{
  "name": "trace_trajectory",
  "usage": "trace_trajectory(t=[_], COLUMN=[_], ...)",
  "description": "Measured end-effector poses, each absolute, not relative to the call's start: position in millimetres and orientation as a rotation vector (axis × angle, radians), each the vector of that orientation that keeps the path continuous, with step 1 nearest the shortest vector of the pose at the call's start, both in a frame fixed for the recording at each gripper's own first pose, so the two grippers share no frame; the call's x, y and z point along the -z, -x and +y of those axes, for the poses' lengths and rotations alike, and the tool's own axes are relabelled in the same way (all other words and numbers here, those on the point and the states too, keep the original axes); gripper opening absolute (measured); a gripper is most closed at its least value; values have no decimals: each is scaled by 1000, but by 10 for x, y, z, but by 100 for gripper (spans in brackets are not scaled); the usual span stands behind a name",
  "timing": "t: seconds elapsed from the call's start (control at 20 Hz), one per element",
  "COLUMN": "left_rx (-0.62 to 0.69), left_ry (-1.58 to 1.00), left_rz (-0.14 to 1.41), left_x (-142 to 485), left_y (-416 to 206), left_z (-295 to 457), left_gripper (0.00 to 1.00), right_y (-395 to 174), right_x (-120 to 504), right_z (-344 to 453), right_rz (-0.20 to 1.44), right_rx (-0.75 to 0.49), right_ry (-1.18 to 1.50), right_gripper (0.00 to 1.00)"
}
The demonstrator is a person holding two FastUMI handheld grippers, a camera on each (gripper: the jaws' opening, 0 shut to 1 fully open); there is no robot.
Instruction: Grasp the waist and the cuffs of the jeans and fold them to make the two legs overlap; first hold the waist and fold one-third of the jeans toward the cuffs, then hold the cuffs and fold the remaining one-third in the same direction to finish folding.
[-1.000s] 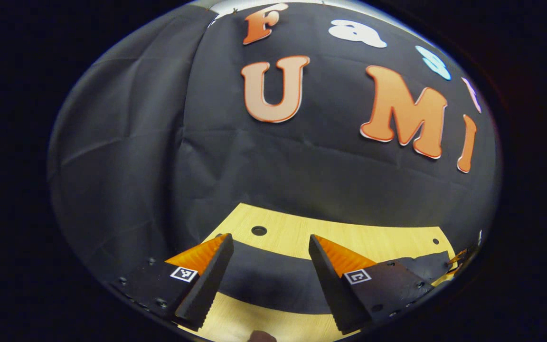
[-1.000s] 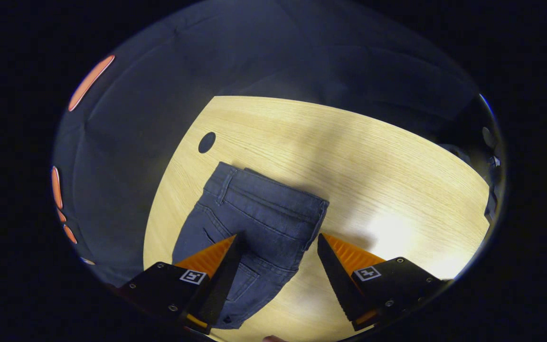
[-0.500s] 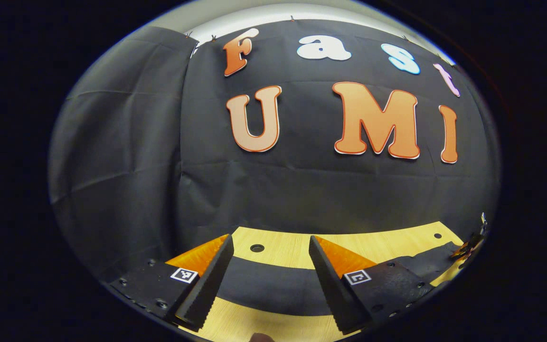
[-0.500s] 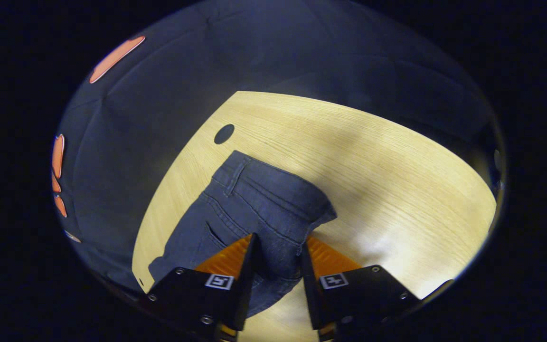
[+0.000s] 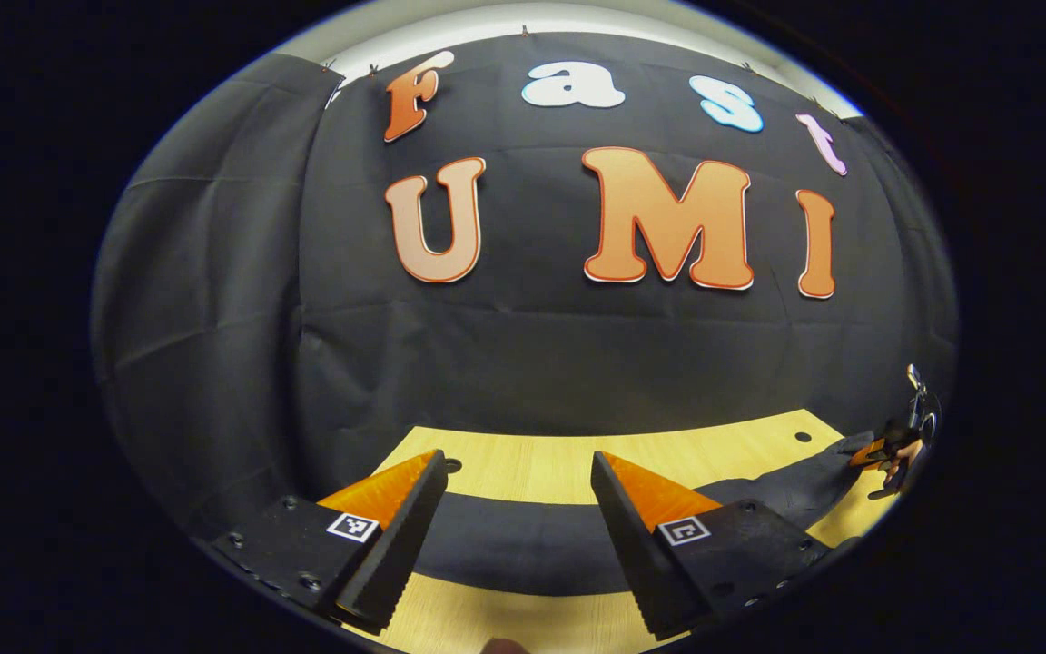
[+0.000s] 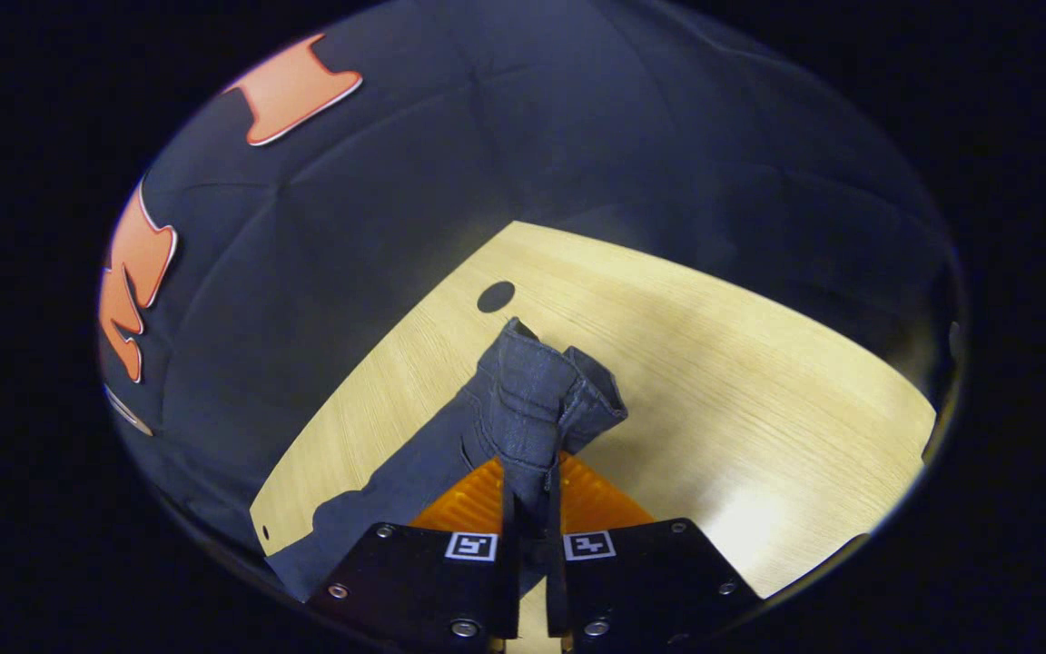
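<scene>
In the right gripper view my right gripper (image 6: 530,495) has its fingers pressed together on the waist end of the jeans (image 6: 523,409), the dark denim bunched and standing up between them above the pale wooden table (image 6: 741,363). The rest of the jeans trails down to the left across the tabletop, near a round hole (image 6: 496,296) in the wood. In the left gripper view my left gripper (image 5: 514,518) is spread wide and holds nothing; the jeans (image 5: 523,540) lie as a dark band across the table (image 5: 541,463) just beyond its fingers. Each finger mount carries a small square black-and-white marker (image 5: 351,526), a coded pattern with no words I can make out.
</scene>
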State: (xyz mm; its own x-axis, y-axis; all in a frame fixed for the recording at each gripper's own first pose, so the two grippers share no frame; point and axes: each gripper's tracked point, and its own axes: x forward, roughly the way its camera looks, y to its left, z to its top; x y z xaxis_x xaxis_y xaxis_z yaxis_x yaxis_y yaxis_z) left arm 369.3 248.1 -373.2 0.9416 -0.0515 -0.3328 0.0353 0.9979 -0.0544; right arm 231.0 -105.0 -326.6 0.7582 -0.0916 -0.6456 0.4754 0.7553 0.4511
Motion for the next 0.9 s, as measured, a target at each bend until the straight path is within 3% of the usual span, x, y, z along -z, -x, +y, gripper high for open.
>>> trace_trajectory(t=[0.3, 0.9], left_rx=[98, 63], left_ry=[57, 105], left_rz=[326, 330], left_x=[3716, 3730], left_y=[-3735, -3671], left_z=[2519, 2809], left_gripper=[96, 95], right_y=[-2255, -1974], right_x=[2579, 1440], right_z=[-638, 494], right_rz=[534, 417], right_rx=[290, 39], right_ry=[-459, -168], right_gripper=[12, 12])
